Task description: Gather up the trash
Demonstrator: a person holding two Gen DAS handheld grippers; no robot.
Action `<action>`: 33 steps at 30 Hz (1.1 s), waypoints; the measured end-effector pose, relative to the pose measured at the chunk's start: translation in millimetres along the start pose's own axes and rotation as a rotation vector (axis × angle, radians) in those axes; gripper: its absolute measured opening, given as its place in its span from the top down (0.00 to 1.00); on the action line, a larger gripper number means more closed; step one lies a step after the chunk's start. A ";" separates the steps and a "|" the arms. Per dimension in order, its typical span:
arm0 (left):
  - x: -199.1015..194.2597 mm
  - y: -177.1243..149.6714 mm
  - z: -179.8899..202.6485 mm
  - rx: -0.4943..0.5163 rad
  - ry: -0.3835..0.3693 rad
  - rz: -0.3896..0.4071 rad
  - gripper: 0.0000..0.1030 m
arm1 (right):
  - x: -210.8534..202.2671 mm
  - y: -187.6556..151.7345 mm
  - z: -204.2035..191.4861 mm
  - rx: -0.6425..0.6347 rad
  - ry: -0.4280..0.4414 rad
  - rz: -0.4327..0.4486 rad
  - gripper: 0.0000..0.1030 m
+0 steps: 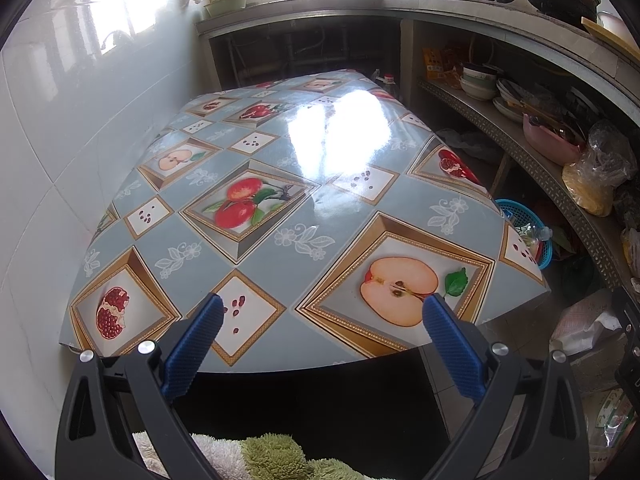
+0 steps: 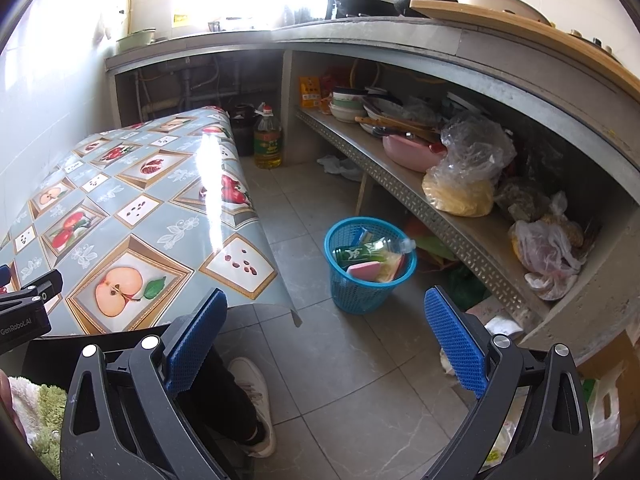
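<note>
A blue mesh trash basket (image 2: pixel 370 268) stands on the tiled floor to the right of the table; it holds a plastic bottle, a pink item and wrappers. Its rim also shows past the table's right edge in the left wrist view (image 1: pixel 524 220). My left gripper (image 1: pixel 322 308) is open and empty over the near edge of the table (image 1: pixel 320 208), which has a fruit-pattern cover. My right gripper (image 2: pixel 326 304) is open and empty above the floor, near the basket. The left gripper's body shows at the left edge of the right wrist view (image 2: pixel 24 304).
A long low shelf (image 2: pixel 460 236) on the right holds bowls, a pink basin (image 2: pixel 412 154) and plastic bags. An oil bottle (image 2: pixel 267 138) stands on the floor behind the table. My shoe (image 2: pixel 256 396) is on the floor. A white wall runs along the left.
</note>
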State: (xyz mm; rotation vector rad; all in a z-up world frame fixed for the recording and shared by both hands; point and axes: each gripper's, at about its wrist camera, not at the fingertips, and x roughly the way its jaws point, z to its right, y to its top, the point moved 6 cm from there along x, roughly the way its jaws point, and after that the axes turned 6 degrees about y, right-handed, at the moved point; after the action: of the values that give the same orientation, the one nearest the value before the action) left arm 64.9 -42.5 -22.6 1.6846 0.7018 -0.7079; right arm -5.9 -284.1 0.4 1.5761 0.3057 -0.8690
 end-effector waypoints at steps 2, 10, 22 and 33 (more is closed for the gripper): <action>-0.3 0.4 0.1 0.000 0.000 -0.001 0.05 | 0.0 -0.1 0.0 0.000 -0.001 0.000 0.08; -0.5 -0.2 0.4 0.001 0.000 -0.004 0.05 | 0.2 -0.2 -1.9 0.001 -0.002 -0.001 0.08; -0.1 -0.5 0.5 0.002 0.000 -0.005 0.05 | -0.1 -0.7 -1.8 0.002 -0.002 -0.001 0.08; 0.3 -2.1 1.0 0.001 0.000 -0.008 0.05 | -0.1 -0.4 -1.6 0.002 -0.001 -0.001 0.08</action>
State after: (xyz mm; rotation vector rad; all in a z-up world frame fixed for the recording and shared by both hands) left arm 63.4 -43.0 -24.4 1.6839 0.7084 -0.7141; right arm -5.7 -282.5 0.1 1.5777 0.3052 -0.8707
